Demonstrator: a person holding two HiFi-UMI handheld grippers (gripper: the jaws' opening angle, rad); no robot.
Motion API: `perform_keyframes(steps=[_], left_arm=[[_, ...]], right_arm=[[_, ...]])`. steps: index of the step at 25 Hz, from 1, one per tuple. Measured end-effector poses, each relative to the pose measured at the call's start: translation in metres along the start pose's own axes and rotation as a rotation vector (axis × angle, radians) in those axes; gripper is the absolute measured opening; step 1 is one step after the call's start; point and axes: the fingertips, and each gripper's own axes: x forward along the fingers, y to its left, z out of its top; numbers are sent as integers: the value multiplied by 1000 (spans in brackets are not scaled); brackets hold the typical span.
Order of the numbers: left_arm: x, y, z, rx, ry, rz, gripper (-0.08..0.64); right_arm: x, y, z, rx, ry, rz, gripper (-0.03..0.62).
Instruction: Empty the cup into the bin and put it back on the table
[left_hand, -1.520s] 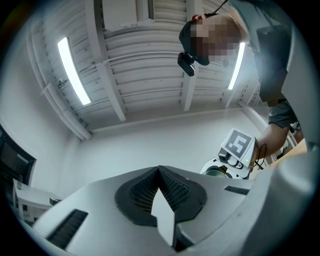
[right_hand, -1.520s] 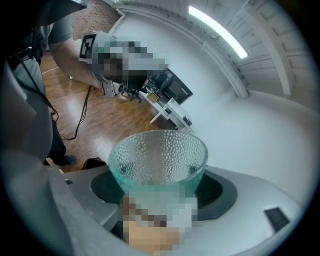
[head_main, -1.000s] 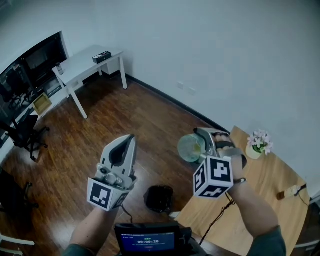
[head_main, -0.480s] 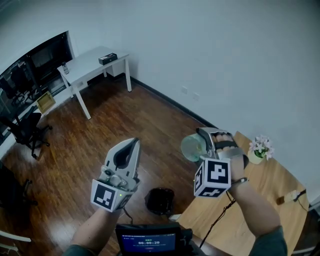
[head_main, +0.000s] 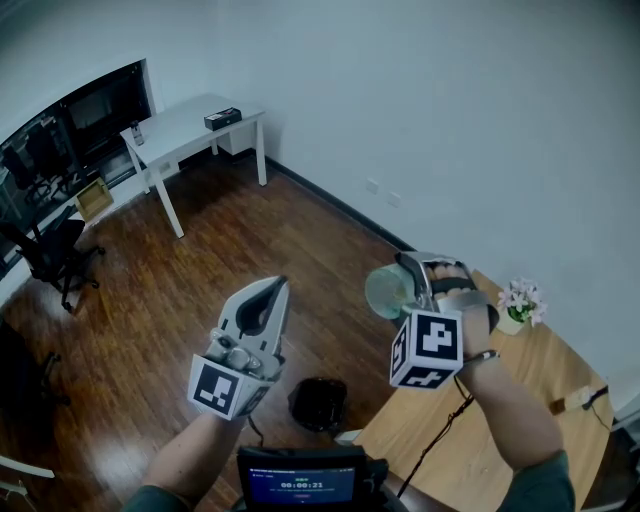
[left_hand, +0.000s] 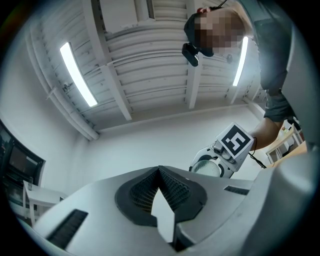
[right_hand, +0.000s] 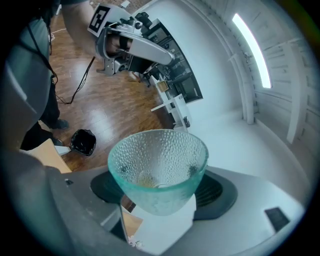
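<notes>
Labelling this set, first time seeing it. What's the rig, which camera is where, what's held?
No robot here: a person holds a two-jaw gripper in each hand; the marker cubes are part of them. The head view looks down from the person's head. The two gripper views ride on the grippers and look along their jaws. The left gripper is shut and empty, tilted upward. The right gripper grips a greenish dimpled glass cup, with something small and yellowish at its bottom. A black bin stands on the wood floor. The wooden table bears a small pot of flowers.
</notes>
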Motion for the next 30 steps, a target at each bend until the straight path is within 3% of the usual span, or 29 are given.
perform_keyframes(steps=[3, 6, 10, 18, 30], left_arm=[[-1, 3, 6, 20, -22, 2, 0], [-3, 1, 2, -13, 0, 0, 0], [-3, 4, 7, 42, -23, 1, 0], [-10, 2, -1, -8, 10, 11, 0], [-14, 4, 2, 24, 14, 26, 0]], right_arm=[[0, -1, 1, -20, 10, -5, 387], [-1, -4, 6, -36, 10, -9, 387], [1, -3, 8, -56, 15, -3, 387], [0, -6, 18, -126, 2, -4, 387], [-3, -9, 25, -202, 0, -15, 387]])
